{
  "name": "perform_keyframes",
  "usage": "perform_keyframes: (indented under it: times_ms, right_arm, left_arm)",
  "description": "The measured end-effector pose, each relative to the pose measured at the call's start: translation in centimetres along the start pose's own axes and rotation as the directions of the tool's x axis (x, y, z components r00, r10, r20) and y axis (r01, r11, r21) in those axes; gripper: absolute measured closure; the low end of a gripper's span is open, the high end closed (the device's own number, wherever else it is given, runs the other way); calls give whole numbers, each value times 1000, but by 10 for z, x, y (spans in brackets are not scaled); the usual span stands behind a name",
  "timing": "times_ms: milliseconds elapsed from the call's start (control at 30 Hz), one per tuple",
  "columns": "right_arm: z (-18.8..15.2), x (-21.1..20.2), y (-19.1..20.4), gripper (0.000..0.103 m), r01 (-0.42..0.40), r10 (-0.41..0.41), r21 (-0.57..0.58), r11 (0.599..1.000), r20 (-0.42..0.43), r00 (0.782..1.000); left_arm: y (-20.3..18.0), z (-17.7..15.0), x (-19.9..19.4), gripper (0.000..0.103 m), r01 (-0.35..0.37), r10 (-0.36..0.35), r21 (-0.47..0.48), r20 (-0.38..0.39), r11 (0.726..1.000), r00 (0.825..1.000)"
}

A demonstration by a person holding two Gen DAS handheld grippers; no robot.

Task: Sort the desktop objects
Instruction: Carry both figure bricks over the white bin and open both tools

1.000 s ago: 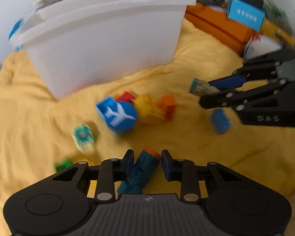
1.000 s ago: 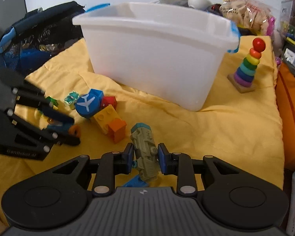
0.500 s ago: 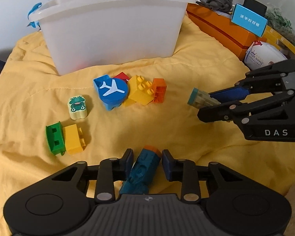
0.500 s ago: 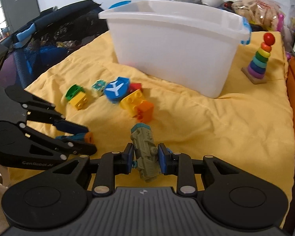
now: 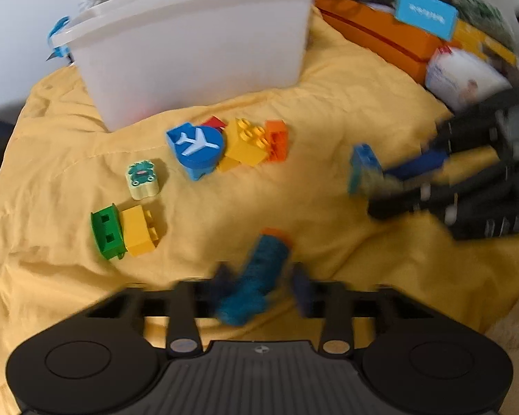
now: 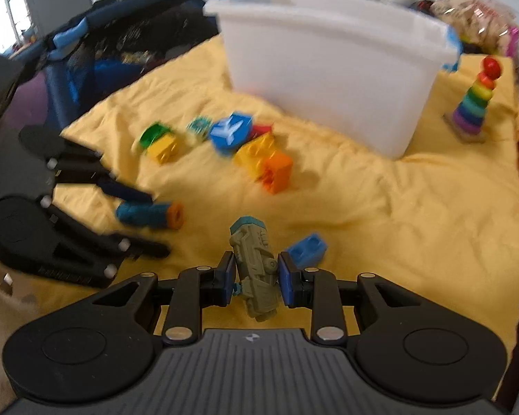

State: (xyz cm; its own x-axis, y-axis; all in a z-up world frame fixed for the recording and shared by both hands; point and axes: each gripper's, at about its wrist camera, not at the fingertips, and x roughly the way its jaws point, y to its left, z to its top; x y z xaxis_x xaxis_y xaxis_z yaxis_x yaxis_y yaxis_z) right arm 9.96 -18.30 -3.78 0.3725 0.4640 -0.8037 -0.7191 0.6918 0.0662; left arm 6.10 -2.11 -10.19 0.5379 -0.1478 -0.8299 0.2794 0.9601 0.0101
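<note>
My left gripper (image 5: pixel 261 282) holds a teal toy with an orange tip (image 5: pixel 259 273) between its fingers; the view is blurred and the fingers look slightly spread. In the right wrist view the left gripper (image 6: pixel 140 221) has the teal toy (image 6: pixel 148 215) lying between its fingers on the cloth. My right gripper (image 6: pixel 254 275) is shut on an olive-green toy vehicle (image 6: pixel 256 268). A white bin (image 5: pixel 190 52) stands at the back. Loose blocks lie before it: a blue airplane block (image 5: pixel 197 148), a yellow block (image 5: pixel 247 140), an orange block (image 5: pixel 276 138).
A frog block (image 5: pixel 142 180), a green block (image 5: pixel 105 230) and a small yellow block (image 5: pixel 140 230) lie left on the yellow cloth (image 5: pixel 294 103). A blue brick (image 6: pixel 308 249) lies by my right gripper. A rainbow ring stacker (image 6: pixel 475 107) stands right; orange boxes (image 5: pixel 380 34) sit behind.
Both grippers pulled back from the bin and dropped lower. The left gripper's fingers seem to have widened around the teal toy. The right gripper still holds the olive vehicle.
</note>
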Motion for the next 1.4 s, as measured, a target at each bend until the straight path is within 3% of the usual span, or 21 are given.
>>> perform_keyframes:
  times_ms: [133,267,333,433,533,700,767,833,967,1067,1133,1200,1300,1400]
  right_arm:
    - [-6,15,0,73,0,-1,-3,1000,-48,999]
    - [2,10,0,74,9,-10,-33,999,-24,1000]
    - [13,1,-4,74,25,-24,-38,999,15,1000]
    - [42,-16,-11,74,73,-68,-42,996,111,991]
    - [79,-37,-21,74,123,-111,-39,992,242,964]
    - [143,-67,-49,73,157,-164,51,986,416,895]
    - [161,-68,-56,73,176,-192,77,981,444,875]
    - [177,-57,-63,73,187,-213,102,977,437,874]
    - [192,-26,-79,73,198,-244,161,967,356,902]
    - [188,-3,-83,73,203,-252,196,959,275,928]
    - [185,11,-86,72,210,-258,214,954,227,939]
    - [182,15,-86,63,217,-264,223,950,205,942]
    - [178,5,-83,60,223,-268,202,954,238,934]
    - [176,-11,-82,60,213,-268,208,955,285,920]
  left_arm:
    - [10,7,-8,75,10,-9,-52,24,999,1000]
    - [26,33,-34,75,31,-21,-102,98,994,995]
    - [35,55,-53,75,29,-11,-104,176,994,984]
    - [46,99,-80,75,-29,55,-92,290,995,956]
    - [58,140,-93,75,-51,89,-109,382,993,920]
    - [70,196,-99,75,-91,128,-101,465,991,876]
    - [76,209,-90,75,-100,141,-112,459,989,877]
    - [81,219,-72,75,-107,153,-130,427,986,891]
    - [90,217,-31,75,-113,162,-163,331,980,930]
    - [86,212,1,74,-165,189,-115,241,979,952]
    - [86,207,7,70,-175,200,-127,220,976,955]
    - [87,206,5,64,-162,191,-144,213,976,958]
    - [89,202,-13,63,-151,188,-157,257,976,948]
    - [90,198,-33,52,-139,188,-178,301,974,935]
